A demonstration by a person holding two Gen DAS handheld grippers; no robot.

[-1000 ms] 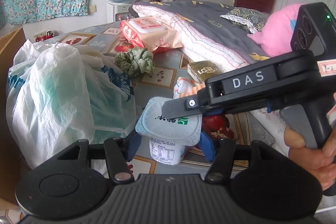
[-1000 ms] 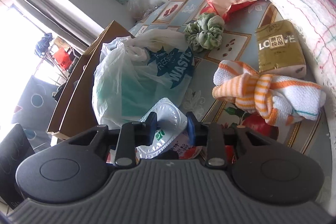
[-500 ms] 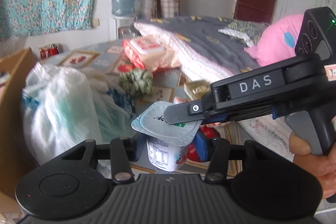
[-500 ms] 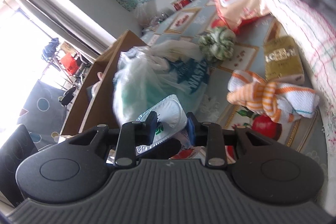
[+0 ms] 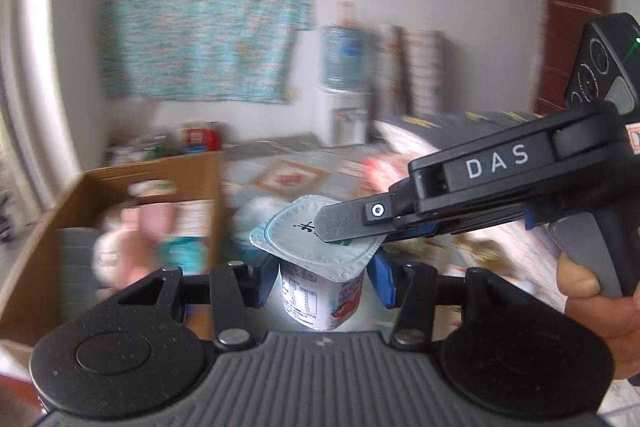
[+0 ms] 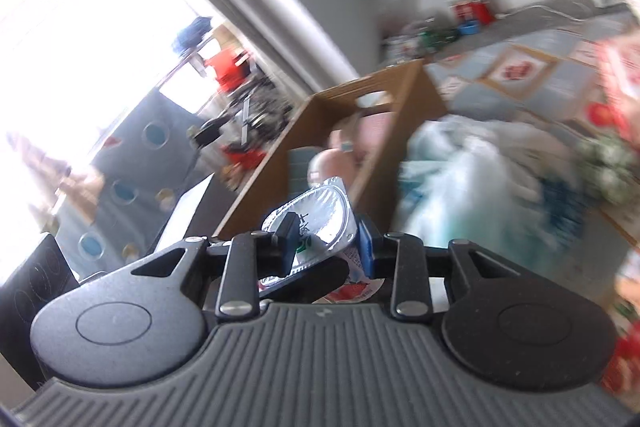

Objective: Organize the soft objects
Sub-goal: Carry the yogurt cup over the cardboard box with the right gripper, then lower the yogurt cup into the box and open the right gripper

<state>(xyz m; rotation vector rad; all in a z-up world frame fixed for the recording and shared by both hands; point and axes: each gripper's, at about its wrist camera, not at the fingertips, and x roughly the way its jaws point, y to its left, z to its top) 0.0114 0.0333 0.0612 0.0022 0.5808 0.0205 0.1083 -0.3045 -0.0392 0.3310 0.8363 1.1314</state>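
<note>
Yogurt cup (image 5: 320,267) higher, both tongs (image 5: 320,283) level-gripped.

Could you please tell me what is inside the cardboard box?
The cardboard box holds blurred soft things: something pink and something pale. The box walls and the blur hide the rest.

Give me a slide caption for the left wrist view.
Both tongs hold one yogurt cup: left tongs clamp its sides, right tongs pinch its foil lid, cardboard box behind.
</note>
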